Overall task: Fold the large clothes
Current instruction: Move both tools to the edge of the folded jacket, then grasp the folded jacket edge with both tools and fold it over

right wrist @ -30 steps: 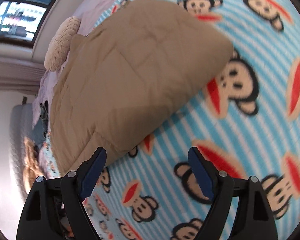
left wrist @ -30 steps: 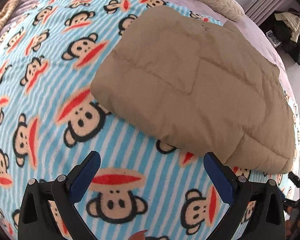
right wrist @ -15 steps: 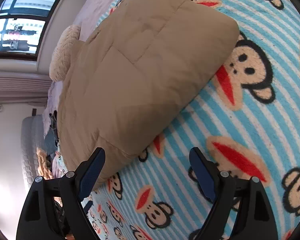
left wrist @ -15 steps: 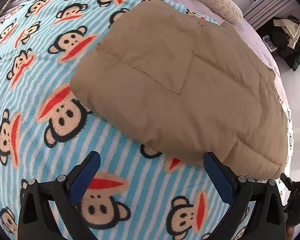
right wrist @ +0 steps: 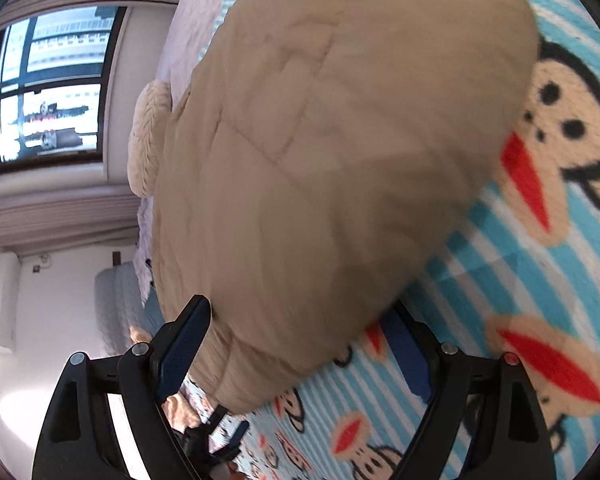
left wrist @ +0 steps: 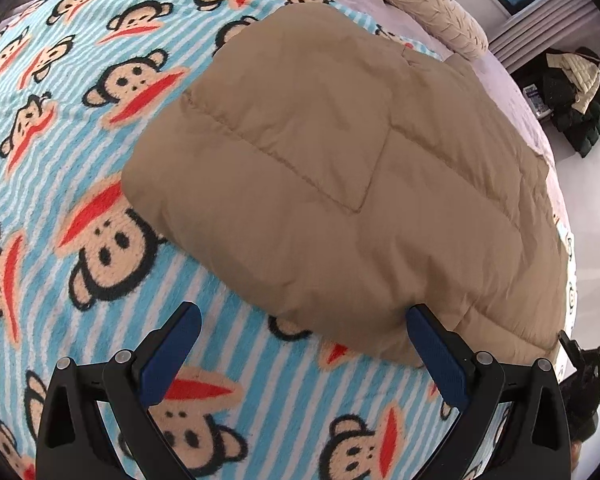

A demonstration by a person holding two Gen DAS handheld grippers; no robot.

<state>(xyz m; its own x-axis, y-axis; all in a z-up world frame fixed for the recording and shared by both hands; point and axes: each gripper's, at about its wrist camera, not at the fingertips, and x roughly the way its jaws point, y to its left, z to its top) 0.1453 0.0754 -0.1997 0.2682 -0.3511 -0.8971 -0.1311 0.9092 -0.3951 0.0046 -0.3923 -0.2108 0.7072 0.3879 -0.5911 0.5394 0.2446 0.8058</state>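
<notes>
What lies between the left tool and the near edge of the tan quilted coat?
In the left wrist view, only bare monkey-print striped blanket separates the open left tool from the tan quilted coat.

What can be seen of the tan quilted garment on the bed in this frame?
The tan quilted garment is a large, puffy padded piece with stitched panels and a matte, smooth fabric. It lies folded into a thick, rounded bundle on the monkey-print blanket, its far end near a cream pillow. Its near edge rests on the blanket, bulging between the wide-open fingers of the right gripper; contact cannot be told. The open left gripper is close to the same edge, gripping nothing.
</notes>
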